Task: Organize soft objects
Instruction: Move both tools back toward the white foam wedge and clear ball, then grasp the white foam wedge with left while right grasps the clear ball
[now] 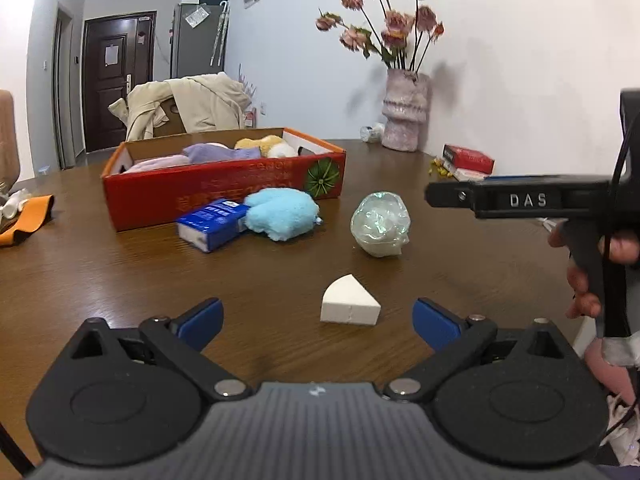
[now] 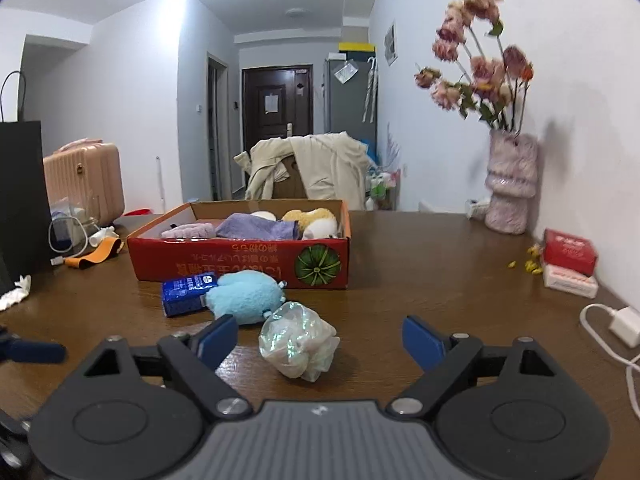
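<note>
A white wedge-shaped sponge (image 1: 350, 302) lies on the brown table just ahead of my open, empty left gripper (image 1: 318, 322). An iridescent crumpled soft ball (image 1: 381, 225) lies beyond it; in the right wrist view it (image 2: 298, 340) sits just ahead of my open, empty right gripper (image 2: 320, 340), nearer the left finger. A light blue plush (image 1: 282, 214) (image 2: 244, 296) and a blue tissue pack (image 1: 214, 229) (image 2: 186, 294) lie in front of the red cardboard box (image 1: 224, 188) (image 2: 240, 262), which holds purple cloths and a yellow plush.
A vase of dried flowers (image 1: 405, 116) (image 2: 510, 184) stands by the wall at the right. Red and white boxes (image 2: 570, 262) lie at the right table edge, with a white charger and cable (image 2: 622, 326). An orange strap (image 1: 26, 218) lies left. The right gripper's body (image 1: 540, 200) shows at the right.
</note>
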A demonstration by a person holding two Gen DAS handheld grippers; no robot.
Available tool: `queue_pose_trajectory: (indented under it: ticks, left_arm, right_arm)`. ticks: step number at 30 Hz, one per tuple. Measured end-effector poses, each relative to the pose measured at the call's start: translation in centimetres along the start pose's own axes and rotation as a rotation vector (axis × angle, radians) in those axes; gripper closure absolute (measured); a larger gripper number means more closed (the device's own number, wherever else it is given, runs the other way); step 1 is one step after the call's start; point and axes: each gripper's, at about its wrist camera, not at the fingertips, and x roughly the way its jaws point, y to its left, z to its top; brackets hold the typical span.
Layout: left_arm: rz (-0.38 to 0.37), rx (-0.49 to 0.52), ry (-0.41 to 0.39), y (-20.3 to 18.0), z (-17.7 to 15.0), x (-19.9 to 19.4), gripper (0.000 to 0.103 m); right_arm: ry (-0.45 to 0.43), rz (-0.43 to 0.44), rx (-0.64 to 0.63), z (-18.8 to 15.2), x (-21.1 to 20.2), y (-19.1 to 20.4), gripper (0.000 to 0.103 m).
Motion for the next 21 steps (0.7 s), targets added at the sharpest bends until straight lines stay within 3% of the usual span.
queue_pose_trajectory:
  ticks: [3, 5, 7, 9, 11, 14, 21]
  left_arm:
    - [-0.001, -0.013, 0.069, -0.6, 0.7, 3.0, 0.03]
    - [-0.001, -0.014, 0.098, -1.2, 0.9, 4.6, 0.03]
    - [0.018, 0.0, 0.128, -1.8, 0.9, 6.2, 0.031]
    - [0.049, 0.011, 0.149, -2.4, 0.9, 7.3, 0.048]
    - [0.066, 0.009, 0.156, -2.7, 1.3, 7.6, 0.067]
    - [0.072, -0.034, 0.153, -2.5, 1.6, 7.9, 0.071]
    - [0.143, -0.099, 0.105, -3.0, 2.3, 8.3, 0.072]
  right_arm:
    - [0.028, 0.067, 0.005, 0.0, 2.0, -0.9, 0.022]
    - [0.039, 0.114, 0.021, 0.0, 3.5, -1.7, 0.026]
    - [0.052, 0.165, 0.05, 0.0, 5.3, -2.6, 0.042]
    - [0.105, 0.219, 0.082, -0.2, 7.5, -3.4, 0.058]
    - [0.137, 0.251, 0.08, -0.3, 9.0, -3.7, 0.064]
    - [0.14, 0.333, 0.102, -0.4, 10.1, -4.4, 0.069]
    - [0.146, 0.416, 0.108, -0.5, 11.5, -4.9, 0.072]
